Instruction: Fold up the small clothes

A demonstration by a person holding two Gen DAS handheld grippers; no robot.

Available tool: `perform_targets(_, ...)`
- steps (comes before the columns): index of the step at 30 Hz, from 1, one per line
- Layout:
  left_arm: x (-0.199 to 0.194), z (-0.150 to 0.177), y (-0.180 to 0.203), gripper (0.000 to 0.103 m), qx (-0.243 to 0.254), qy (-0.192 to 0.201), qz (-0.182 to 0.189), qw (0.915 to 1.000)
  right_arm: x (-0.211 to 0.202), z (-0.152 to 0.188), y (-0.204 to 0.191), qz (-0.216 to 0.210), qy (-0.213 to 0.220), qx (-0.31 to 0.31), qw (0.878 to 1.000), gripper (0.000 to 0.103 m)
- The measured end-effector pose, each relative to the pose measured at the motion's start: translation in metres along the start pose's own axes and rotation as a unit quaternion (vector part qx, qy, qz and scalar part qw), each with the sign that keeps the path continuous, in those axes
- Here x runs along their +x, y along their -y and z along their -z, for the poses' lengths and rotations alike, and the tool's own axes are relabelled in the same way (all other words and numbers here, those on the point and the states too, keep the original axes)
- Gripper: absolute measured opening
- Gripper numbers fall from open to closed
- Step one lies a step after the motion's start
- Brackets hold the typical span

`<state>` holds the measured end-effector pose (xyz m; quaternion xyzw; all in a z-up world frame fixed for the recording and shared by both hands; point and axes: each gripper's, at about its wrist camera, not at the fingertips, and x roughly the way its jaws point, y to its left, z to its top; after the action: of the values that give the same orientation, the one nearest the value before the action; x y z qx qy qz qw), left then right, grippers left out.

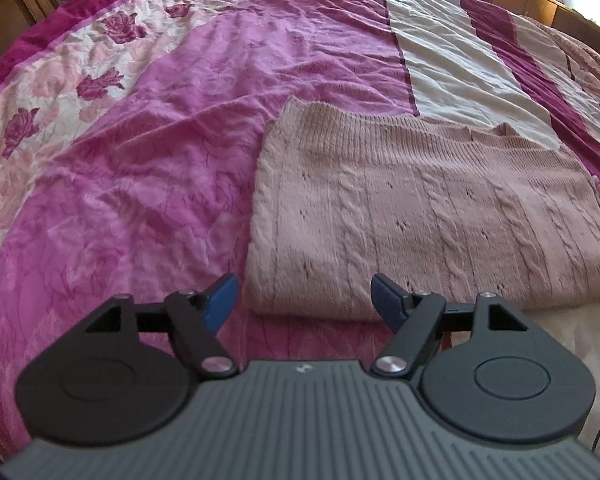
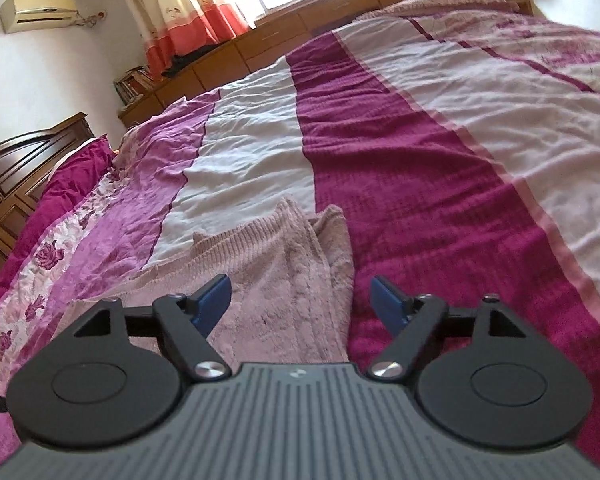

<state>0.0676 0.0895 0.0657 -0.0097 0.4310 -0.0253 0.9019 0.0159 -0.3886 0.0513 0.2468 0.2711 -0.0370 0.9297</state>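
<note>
A pale pink cable-knit sweater (image 1: pixel 420 208) lies folded flat on the bed, its near-left corner just ahead of my left gripper (image 1: pixel 304 300). The left gripper is open and empty, its blue pads on either side of that corner, above it. In the right wrist view the same sweater (image 2: pixel 284 280) lies below and ahead, its right edge running between the fingers. My right gripper (image 2: pixel 300 304) is open and empty, held over the sweater's right edge.
The bedspread (image 1: pixel 140 168) is magenta, pink and white striped with a rose-print band (image 1: pixel 60 92). A dark wooden headboard (image 2: pixel 16 168) stands at the left. Wooden cabinets (image 2: pixel 260 48), a curtained window (image 2: pixel 204 0) and a wall air conditioner (image 2: pixel 40 12) lie beyond the bed.
</note>
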Motion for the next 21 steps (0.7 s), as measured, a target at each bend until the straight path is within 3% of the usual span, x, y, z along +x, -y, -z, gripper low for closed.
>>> perform_targets(9, -0.011, 0.02, -0.003, 0.075, -0.016, -0.015, -0.001, 0.9998, 0.008, 0.019, 0.023, 0.003, -0.055, 0.057, 0.997, 0.085)
perform_targets(21, -0.012, 0.028, -0.005, 0.075, -0.033, -0.024, -0.013, 0.9991, 0.014, 0.037, 0.027, -0.032, -0.063, 0.102, 0.992, 0.09)
